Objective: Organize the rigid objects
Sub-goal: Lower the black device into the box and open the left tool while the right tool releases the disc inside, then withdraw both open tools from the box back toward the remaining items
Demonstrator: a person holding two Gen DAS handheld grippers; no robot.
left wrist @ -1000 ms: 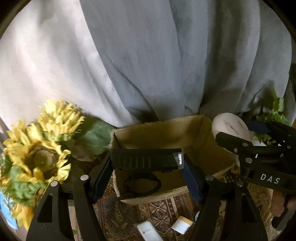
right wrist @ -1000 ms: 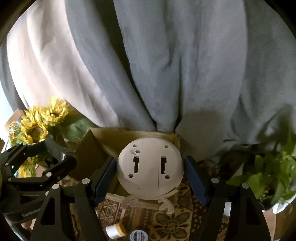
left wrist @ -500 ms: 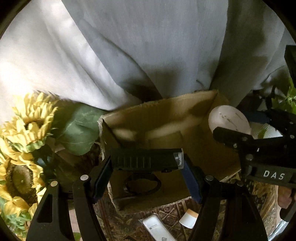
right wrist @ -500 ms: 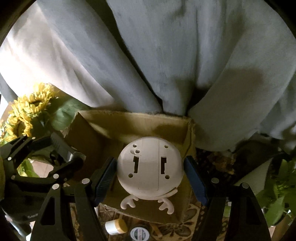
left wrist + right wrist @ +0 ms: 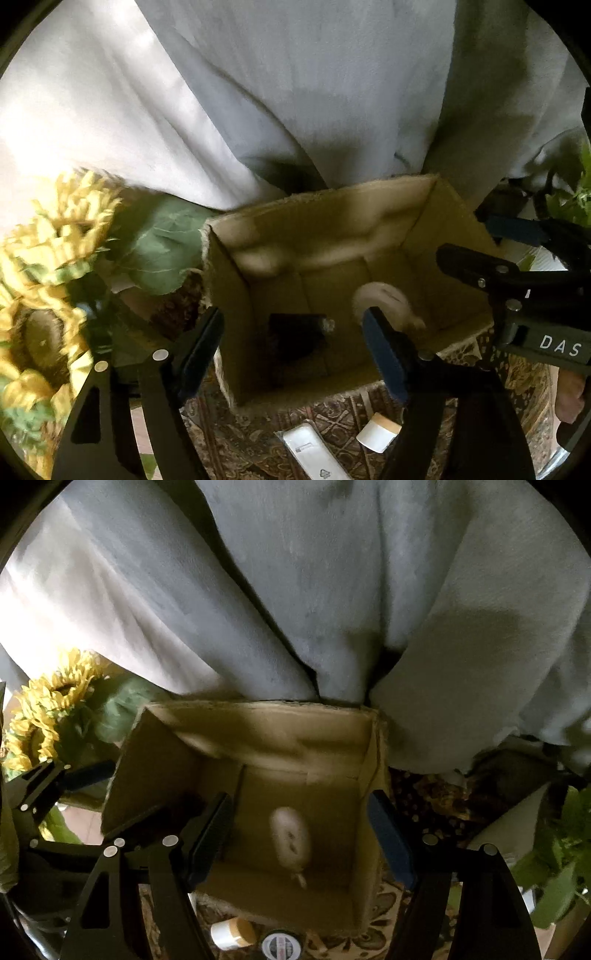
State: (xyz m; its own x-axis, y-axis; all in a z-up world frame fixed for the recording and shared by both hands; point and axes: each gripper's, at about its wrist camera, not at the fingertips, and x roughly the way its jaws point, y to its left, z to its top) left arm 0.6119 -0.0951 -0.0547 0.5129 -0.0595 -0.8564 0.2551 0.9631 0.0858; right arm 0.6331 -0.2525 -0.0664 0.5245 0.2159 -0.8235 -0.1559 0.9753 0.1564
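An open cardboard box [image 5: 332,201] stands on a patterned cloth below both grippers. My left gripper [image 5: 293,317] hangs over it with its jaws opening and nothing between the pads. A black rectangular device [image 5: 295,334] lies blurred on the box floor beneath it. My right gripper [image 5: 299,801] is open above the same box [image 5: 258,710]. A white round toy with small antlers [image 5: 290,836] shows blurred inside, free of the pads. From the left wrist view this toy [image 5: 384,299] sits to the right of the black device.
Sunflowers [image 5: 44,295] crowd the box's left side, and a green plant [image 5: 554,867] stands at its right. Grey curtain [image 5: 295,92] hangs behind. On the cloth before the box lie a white remote [image 5: 314,454], a small tan-lidded jar [image 5: 378,432] and a round tin [image 5: 280,943].
Both grippers let go. The black device left the left pads and the white toy left the right pads, and both dropped into the box. Both views tilted further down.
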